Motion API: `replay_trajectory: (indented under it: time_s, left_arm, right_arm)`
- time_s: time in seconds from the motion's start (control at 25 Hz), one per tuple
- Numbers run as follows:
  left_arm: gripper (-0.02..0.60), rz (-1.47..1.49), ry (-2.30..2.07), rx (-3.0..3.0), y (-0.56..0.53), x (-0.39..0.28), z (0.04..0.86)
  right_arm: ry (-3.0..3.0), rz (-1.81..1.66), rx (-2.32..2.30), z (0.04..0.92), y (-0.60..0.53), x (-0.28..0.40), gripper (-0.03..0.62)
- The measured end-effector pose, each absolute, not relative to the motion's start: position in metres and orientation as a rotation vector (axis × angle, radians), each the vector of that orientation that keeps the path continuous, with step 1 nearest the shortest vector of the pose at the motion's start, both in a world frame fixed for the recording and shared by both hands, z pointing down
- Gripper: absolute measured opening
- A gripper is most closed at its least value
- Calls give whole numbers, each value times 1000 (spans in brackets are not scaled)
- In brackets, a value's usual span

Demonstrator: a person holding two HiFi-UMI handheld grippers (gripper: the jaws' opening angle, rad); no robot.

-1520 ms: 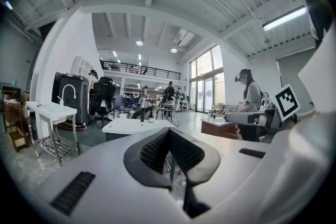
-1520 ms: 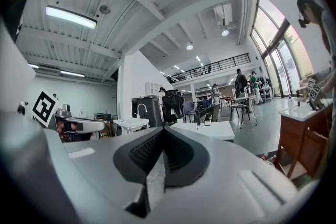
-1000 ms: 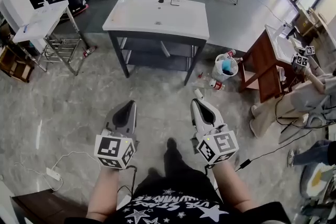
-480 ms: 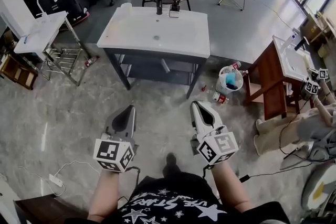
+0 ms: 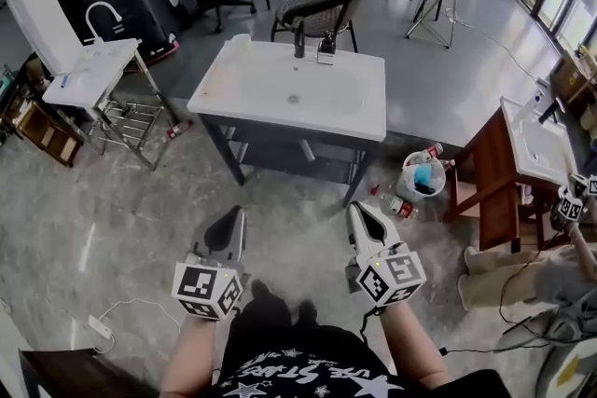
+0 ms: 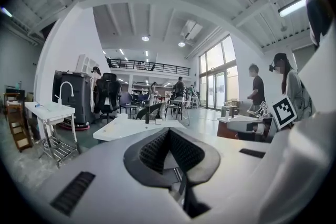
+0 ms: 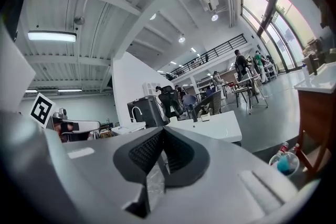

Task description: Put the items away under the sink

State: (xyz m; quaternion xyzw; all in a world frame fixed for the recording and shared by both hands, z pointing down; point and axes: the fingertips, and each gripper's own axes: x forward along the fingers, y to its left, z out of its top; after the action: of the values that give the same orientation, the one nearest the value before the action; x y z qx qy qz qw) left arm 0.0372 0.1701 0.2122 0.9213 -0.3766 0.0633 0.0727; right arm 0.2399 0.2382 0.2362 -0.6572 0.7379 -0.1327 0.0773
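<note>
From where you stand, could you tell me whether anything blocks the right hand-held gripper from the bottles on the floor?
Nothing visible does: bare floor lies between the right hand-held gripper and the bottles beside the white bucket, right of the sink.

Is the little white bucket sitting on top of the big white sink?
No, the bucket stands on the floor to the right of the white sink, next to some bottles.
</note>
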Motion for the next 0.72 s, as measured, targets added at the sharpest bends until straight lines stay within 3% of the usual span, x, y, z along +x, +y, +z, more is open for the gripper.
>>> replay_trajectory:
  time_s: [0.72]
  left_arm:
    - [9,117,-964,2803,19,61,225]
  right_arm:
    - [2078,-398,-2115,241,112,267,3]
